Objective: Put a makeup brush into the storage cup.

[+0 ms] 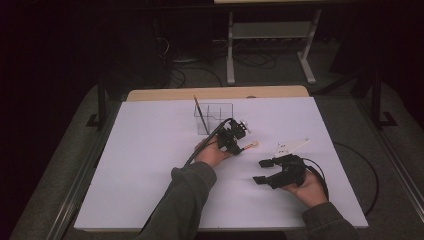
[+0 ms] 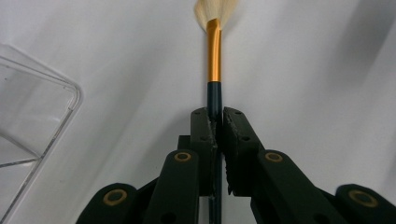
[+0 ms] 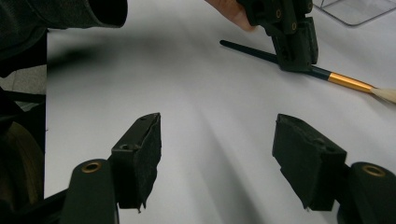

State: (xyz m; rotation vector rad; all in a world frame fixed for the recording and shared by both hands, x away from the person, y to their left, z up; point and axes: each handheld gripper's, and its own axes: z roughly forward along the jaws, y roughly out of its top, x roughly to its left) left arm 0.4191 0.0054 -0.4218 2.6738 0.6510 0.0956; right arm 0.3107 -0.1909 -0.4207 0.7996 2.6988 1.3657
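Black brush handle point(image 2: 214, 95) between left claw point(image 2: 215, 122) pads

1. The left hand-held gripper point(image 1: 239, 141) sits just right of the centre of the high view, its jaws pressed together on a thin brush handle point(image 2: 214, 100).
2. The left forearm, in a grey sleeve, rises from the bottom centre of that view.
3. The right hand-held gripper point(image 1: 263, 171) lies at lower right, jaws spread wide, pointing left.
4. The right hand cups it from below.

Dim surroundings; soft shadows; mild blur
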